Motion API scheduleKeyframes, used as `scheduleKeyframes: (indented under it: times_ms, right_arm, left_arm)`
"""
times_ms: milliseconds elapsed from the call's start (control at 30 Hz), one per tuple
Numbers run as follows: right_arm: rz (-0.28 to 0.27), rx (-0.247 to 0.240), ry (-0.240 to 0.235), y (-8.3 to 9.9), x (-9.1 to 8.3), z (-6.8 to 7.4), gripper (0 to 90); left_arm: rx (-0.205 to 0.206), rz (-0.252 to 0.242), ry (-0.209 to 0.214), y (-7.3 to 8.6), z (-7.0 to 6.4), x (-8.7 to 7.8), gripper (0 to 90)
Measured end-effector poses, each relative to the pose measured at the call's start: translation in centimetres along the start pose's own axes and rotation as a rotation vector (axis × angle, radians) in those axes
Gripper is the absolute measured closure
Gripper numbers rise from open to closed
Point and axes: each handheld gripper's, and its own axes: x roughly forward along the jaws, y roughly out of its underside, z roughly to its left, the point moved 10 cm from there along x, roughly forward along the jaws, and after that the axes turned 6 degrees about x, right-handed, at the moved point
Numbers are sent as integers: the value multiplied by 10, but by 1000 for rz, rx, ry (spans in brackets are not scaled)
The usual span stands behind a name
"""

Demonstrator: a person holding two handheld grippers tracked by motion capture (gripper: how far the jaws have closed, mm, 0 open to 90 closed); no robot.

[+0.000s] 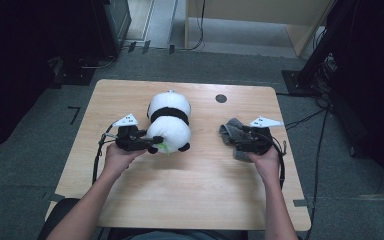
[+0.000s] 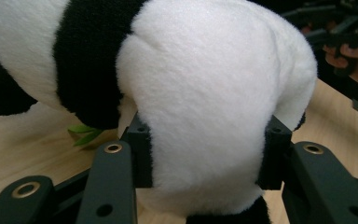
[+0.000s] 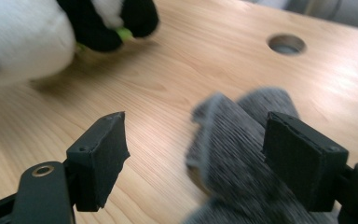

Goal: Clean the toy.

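My left tool (image 2: 205, 154) squeezes the plush panda (image 1: 169, 122); right tool (image 3: 193, 161) gapes over the grey cloth (image 3: 242, 154) at 3 o'clock, grab still pending.

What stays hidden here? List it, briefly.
- Panda: face hidden; left gripper view is too close, edges cut off the body.
- Grey cloth: blurred in the right gripper view; its near part sits under the right gripper in the high view.
- Green bit by the panda: too small to identify.
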Motion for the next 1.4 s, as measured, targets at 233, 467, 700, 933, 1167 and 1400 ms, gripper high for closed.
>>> scheduleKeyframes:
  times_ms: [233, 467, 700, 933, 1167, 1400]
  right_arm:
    - [6, 35, 114, 12, 2, -29, 317]
    - [67, 36, 165, 24, 20, -42, 358]
    - [70, 22, 218, 27, 14, -52, 379]
    - [123, 30, 249, 38, 10, -66, 452]
    - [163, -36, 251, 42, 20, -57, 737]
    - [74, -10, 190, 15, 4, -31, 758]
  left_arm:
    - [-4, -8, -9, -3, 2, 1, 516]
    - [-13, 6, -10, 0, 2, 2, 513]
    - [-30, 3, 8, -11, -1, -2, 513]
    - [-32, -24, 4, -23, 2, 6, 513]
    - [-62, -21, -8, -11, 2, 2, 508]
    - [-44, -6, -30, -5, 0, 3, 508]
